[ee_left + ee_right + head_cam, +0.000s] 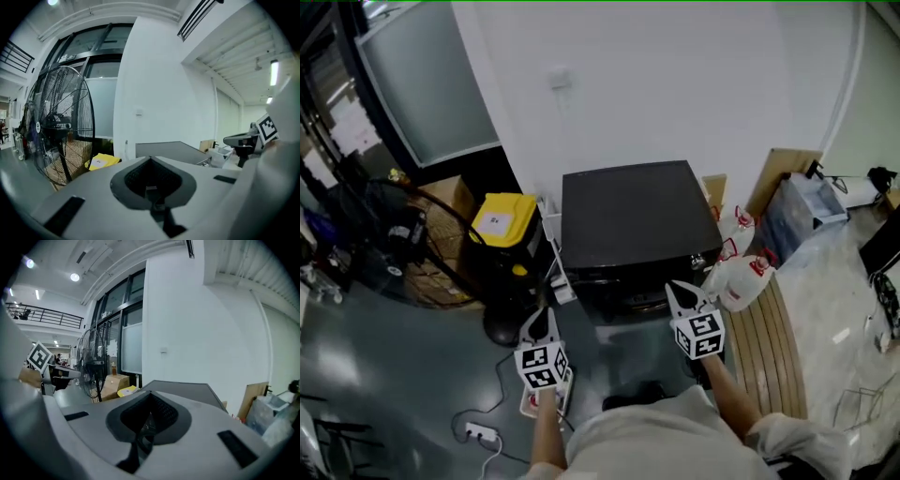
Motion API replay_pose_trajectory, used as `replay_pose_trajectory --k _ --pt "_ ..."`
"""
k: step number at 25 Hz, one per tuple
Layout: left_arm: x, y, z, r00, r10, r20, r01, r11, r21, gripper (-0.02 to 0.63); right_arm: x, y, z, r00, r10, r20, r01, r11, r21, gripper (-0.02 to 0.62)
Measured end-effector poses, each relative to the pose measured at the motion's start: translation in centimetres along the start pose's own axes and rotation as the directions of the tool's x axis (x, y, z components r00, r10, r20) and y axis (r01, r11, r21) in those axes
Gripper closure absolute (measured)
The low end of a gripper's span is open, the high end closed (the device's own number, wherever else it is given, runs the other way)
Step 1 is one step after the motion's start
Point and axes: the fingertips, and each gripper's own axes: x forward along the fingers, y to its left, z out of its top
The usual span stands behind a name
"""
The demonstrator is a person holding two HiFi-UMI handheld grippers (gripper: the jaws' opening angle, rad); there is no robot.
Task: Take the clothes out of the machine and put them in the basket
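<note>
The machine (pixel 628 216) is a black box with a flat top, standing against the white wall; its front is mostly hidden from above. No clothes show in any view. My left gripper (pixel 542 323) hovers in front of the machine's lower left corner, jaws together with nothing between them. My right gripper (pixel 680 292) is at the machine's front right corner, also shut and empty. The machine's top (pixel 168 150) lies beyond the left gripper (pixel 151 159) in its own view, and the same top (pixel 187 390) sits past the right gripper (pixel 150 397).
A yellow box (pixel 504 220) and a standing fan (pixel 61 126) are left of the machine. White jugs (pixel 741 277), a slatted wooden bench (pixel 773 347) and a grey-blue bin (pixel 802 211) are to its right. A power strip (pixel 478 433) lies on the floor.
</note>
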Motion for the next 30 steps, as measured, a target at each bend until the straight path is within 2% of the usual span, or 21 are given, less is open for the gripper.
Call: replay_pose_trajectory --k 10,30 --pt "-0.3 -0.7 1.2 0.999 0.029 0.035 -0.029 1.0 -0.008 0.589 -0.7 -0.9 1.7 1.0 0.011 0.024 -0.011 0.999 -0.038 0.574" --pt "0.2 0.0 0.8 0.999 0.047 0.019 -0.047 0.999 -0.001 0.589 1.5 -0.2 1.4 0.999 0.041 0.016 -0.04 0.998 -0.044 0.574"
